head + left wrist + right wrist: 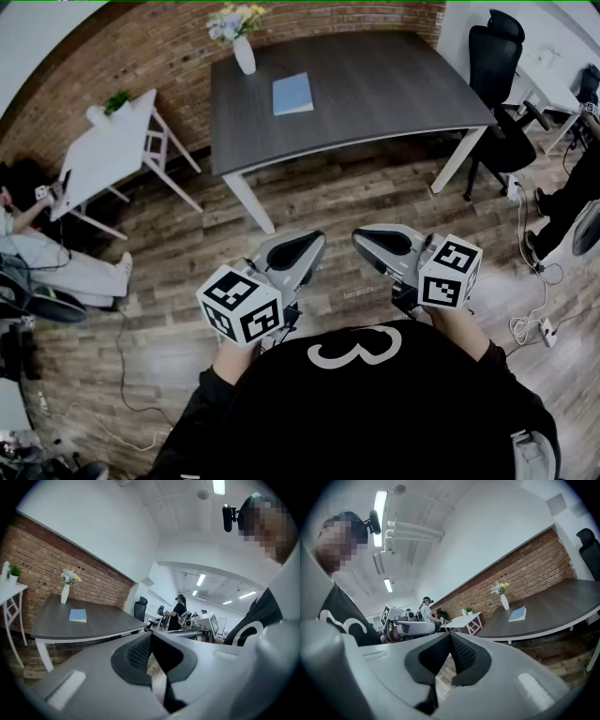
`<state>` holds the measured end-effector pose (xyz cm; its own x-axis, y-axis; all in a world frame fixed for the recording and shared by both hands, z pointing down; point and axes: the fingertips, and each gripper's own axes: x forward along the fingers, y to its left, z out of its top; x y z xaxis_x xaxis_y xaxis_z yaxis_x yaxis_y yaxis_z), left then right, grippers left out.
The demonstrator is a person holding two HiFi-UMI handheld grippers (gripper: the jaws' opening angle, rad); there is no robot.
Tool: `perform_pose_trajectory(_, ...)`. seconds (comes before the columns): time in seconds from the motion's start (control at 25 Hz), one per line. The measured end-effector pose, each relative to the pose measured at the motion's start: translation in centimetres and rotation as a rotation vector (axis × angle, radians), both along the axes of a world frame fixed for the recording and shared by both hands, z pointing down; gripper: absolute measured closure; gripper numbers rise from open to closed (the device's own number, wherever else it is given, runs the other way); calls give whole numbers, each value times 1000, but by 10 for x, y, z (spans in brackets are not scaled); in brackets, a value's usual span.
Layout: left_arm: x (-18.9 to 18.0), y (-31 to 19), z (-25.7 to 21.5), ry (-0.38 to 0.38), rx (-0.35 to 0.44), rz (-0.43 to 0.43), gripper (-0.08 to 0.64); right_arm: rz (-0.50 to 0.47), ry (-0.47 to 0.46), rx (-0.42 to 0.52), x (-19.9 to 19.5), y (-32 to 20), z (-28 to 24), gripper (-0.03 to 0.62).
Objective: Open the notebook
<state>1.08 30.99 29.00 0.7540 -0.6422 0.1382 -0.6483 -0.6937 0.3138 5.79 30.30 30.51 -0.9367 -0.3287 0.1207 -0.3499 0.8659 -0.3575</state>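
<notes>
left hand-held gripper (151, 637) and right hand-held gripper (451, 636) closed, empty; vase (244, 54) seemingly holds flowers (234, 19).

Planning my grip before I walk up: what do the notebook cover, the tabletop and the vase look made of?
Notebook: light blue matte cover, likely card or soft plastic; too far away to be sure.
Tabletop: dark grey with faint grain streaks and low sheen, so laminate or stained wood.
Vase: white and smooth, probably ceramic.

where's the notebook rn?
Head view: the blue notebook lies closed on the dark table, left of centre, near the white flower vase.
</notes>
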Motion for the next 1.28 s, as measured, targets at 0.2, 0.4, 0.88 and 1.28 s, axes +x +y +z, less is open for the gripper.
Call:
perform_pose_trajectory(0.2, -8, 1, 3, 0, 5, -3, 543, 8, 2, 5, -7, -1, 4, 593)
perform_pose_trajectory(0.4, -20, -3, 2, 11, 15, -18, 543, 17, 2, 7, -14, -7, 1, 592)
perform_pose_trajectory(0.88, -42, -25, 14, 34, -16, -65, 543, 8, 14, -10, -29, -32, 7, 592)
perform_pose_trajectory(1.28, -56, -96, 24, 30, -49, -104, 543, -8, 16, -50, -39, -108, 18, 592)
